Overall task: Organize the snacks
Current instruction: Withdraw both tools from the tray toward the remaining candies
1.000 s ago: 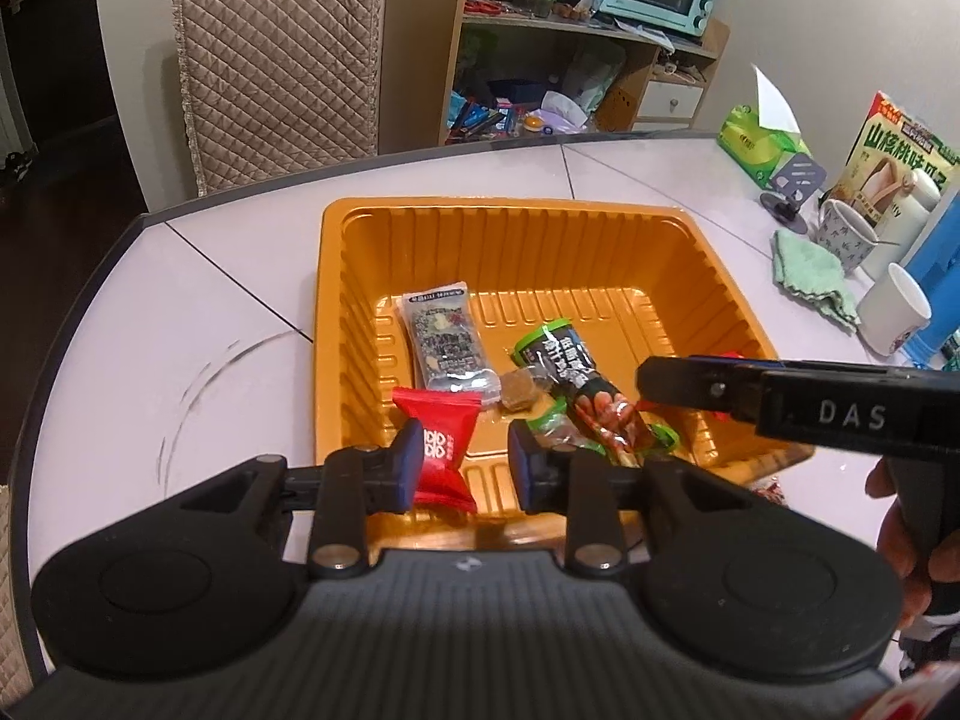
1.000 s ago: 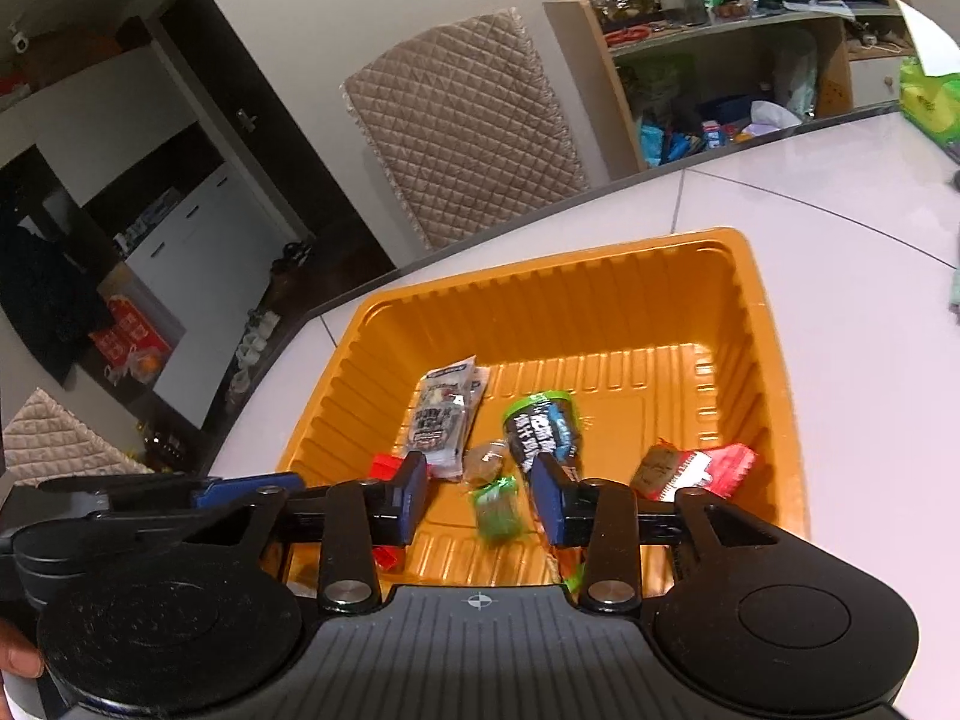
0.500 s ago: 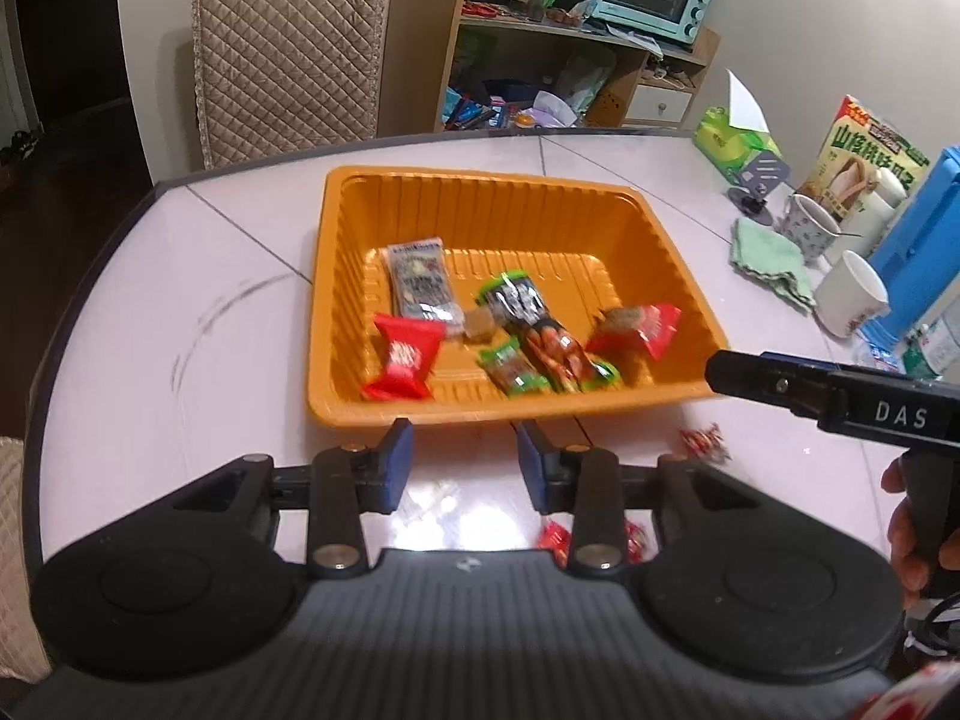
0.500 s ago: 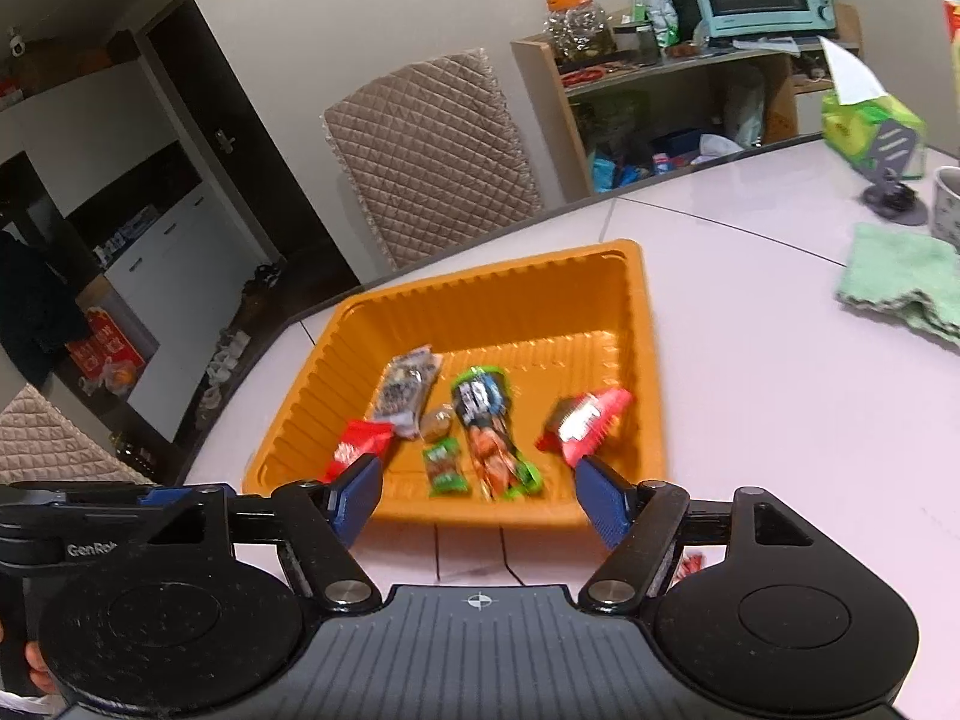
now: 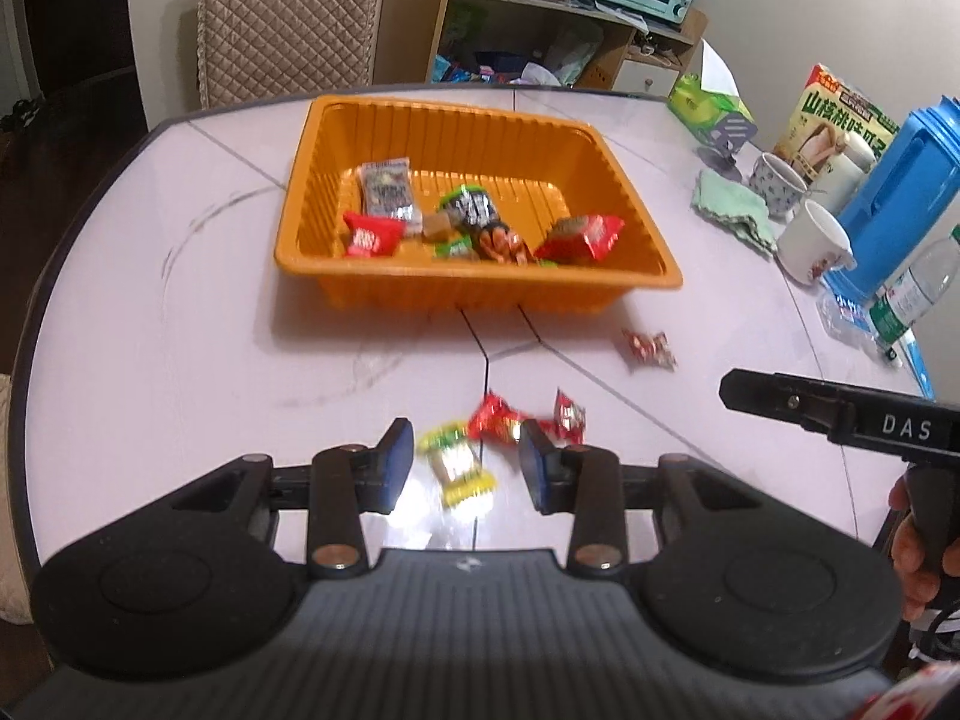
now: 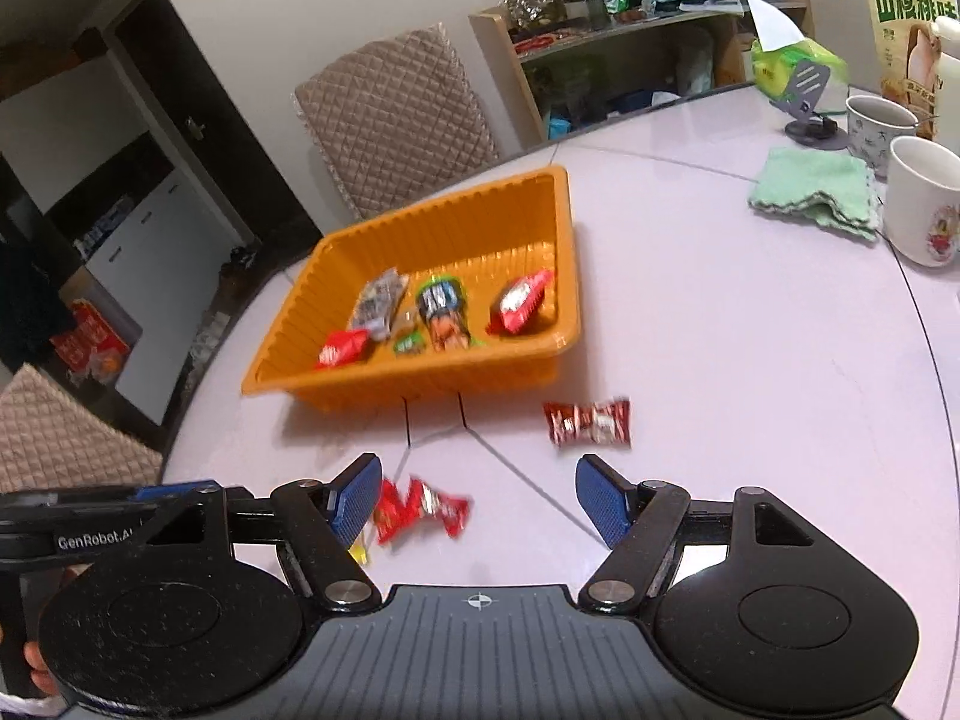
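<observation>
An orange tray (image 5: pixel 480 288) (image 6: pixel 420 387) stands mid-table and holds several wrapped snacks, among them a red packet (image 5: pixel 369 234) and a silver bar (image 5: pixel 387 186). Loose sweets lie on the table in front of it. They are a yellow-green one (image 5: pixel 457 468), red ones (image 5: pixel 498 420) (image 6: pixel 420 507) and a dark red wrapper (image 5: pixel 648 349) (image 6: pixel 589 422). My left gripper (image 5: pixel 465 444) hovers open over the yellow-green sweet, and its pads do not touch it. My right gripper (image 6: pixel 480 480) stands wide open and empty, between the red sweets and the dark red wrapper.
At the right stand two mugs (image 5: pixel 813 240), a green cloth (image 6: pixel 816 189), a blue jug (image 5: pixel 894 204), a water bottle (image 5: pixel 918 288), a tissue box and a snack box. A quilted chair (image 6: pixel 396 120) and a shelf with an oven stand beyond the table.
Both grippers pulled back from over the tray to the near table. The left let go of the red packet, which now lies in the tray. The right jaws opened wide.
</observation>
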